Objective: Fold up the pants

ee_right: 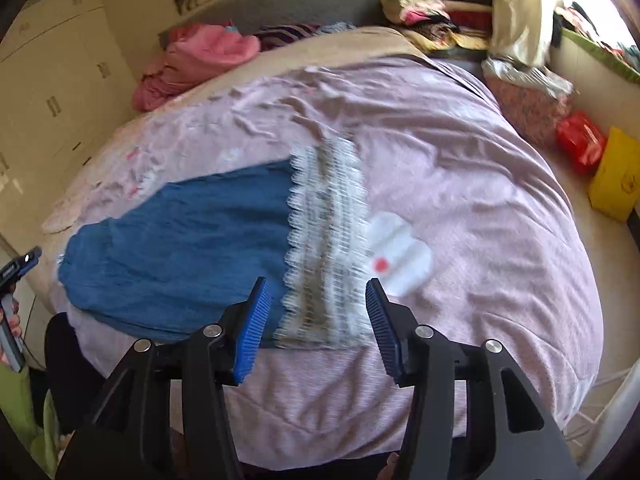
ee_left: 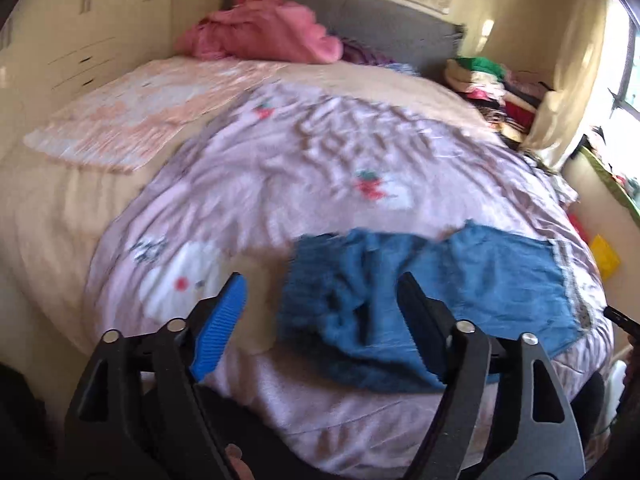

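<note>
Blue pants (ee_left: 432,300) with a white lace hem lie flat near the front edge of the bed, on a pink quilt (ee_left: 280,168). In the left wrist view my left gripper (ee_left: 322,284) is open and empty above the crumpled waist end. In the right wrist view the pants (ee_right: 180,248) stretch leftward and the lace hem (ee_right: 328,248) lies just ahead of my right gripper (ee_right: 318,286), which is open and empty above it. The left gripper (ee_right: 20,268) shows at the far left edge of the right wrist view.
A pink blanket heap (ee_left: 264,36) lies by the grey headboard (ee_left: 380,28). A folded peach cloth (ee_left: 132,116) lies on the bed's left side. Piled clothes (ee_left: 496,84) stand right of the bed. A yellow bag (ee_right: 612,176) and red bag (ee_right: 582,142) sit on the floor.
</note>
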Available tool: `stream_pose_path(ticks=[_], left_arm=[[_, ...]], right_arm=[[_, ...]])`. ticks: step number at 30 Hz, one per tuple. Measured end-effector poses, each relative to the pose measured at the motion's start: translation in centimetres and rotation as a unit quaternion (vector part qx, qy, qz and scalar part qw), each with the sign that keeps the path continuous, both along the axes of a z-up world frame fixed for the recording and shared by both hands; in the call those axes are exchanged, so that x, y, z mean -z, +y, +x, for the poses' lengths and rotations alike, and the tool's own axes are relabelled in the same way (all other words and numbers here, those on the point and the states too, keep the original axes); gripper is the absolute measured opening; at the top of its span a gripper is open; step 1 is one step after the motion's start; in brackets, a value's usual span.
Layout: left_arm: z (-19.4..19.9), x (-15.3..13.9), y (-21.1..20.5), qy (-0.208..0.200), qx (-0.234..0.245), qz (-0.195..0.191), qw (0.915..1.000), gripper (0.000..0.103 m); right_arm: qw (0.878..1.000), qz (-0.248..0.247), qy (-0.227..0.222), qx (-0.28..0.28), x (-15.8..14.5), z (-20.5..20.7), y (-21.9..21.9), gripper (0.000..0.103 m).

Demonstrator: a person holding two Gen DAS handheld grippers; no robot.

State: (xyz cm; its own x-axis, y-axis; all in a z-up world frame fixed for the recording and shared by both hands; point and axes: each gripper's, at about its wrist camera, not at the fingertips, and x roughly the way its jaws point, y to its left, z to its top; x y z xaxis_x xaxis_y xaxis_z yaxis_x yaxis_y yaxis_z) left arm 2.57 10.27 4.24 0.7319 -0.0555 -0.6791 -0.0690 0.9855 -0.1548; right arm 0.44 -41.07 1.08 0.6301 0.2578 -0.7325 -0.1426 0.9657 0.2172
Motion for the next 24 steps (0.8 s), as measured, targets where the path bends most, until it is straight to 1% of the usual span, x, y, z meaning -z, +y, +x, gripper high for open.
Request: stream_pose_path(ticks=[3,5,9,12,13,14,15,19,21,24], left_arm=[[1.5,-0.2,-3.0,0.001,0.035,-0.005,0.9994,0.076],[2.8,0.2,-5.7,0.005,0.065,-0.006,0.9979,0.077],[5.7,2.0,-10.6,0.023,0.125,0.002,0.9919,0.077],[7.4,4.3,-12.8,0.056,0.145,0.021,0.9877,0.077],[7.6,4.9,-13.0,0.064,0.146,0.029,0.9867,0.077],[7.9,6.0,-13.5,0.080,0.147,0.048,0.9848,0.077],[7.9,6.7,-13.7,0.091,0.150,0.059,0.9827,0.077],[7.9,9.1,-13.2,0.110,0.151,0.077,0.9794,0.078],[7.9,9.7,-12.7,0.111,0.153,0.073,0.9792,0.078],[7.8,10.3,-12.4,0.110,0.156,0.071,0.9790,0.078]], right_arm=[[1.000,-0.004,-0.005,-0.027,-0.4,0.5,2.3,0.054],[0.999,-0.002,-0.006,-0.045,-0.5,1.0,4.0,0.055],[0.998,-0.006,-0.006,-0.068,-0.4,2.6,6.6,0.059],[0.997,-0.006,0.003,-0.078,0.3,3.6,7.9,0.060],[0.996,-0.007,0.010,-0.084,0.7,4.0,8.2,0.060],[0.996,-0.009,0.015,-0.088,1.1,4.2,8.5,0.060],[0.996,-0.013,0.024,-0.088,1.7,4.6,8.7,0.060],[0.995,-0.025,0.058,-0.076,4.3,5.1,8.5,0.060],[0.995,-0.028,0.074,-0.061,5.5,5.3,8.0,0.061],[0.996,-0.020,0.073,-0.055,6.1,5.1,7.5,0.061]])
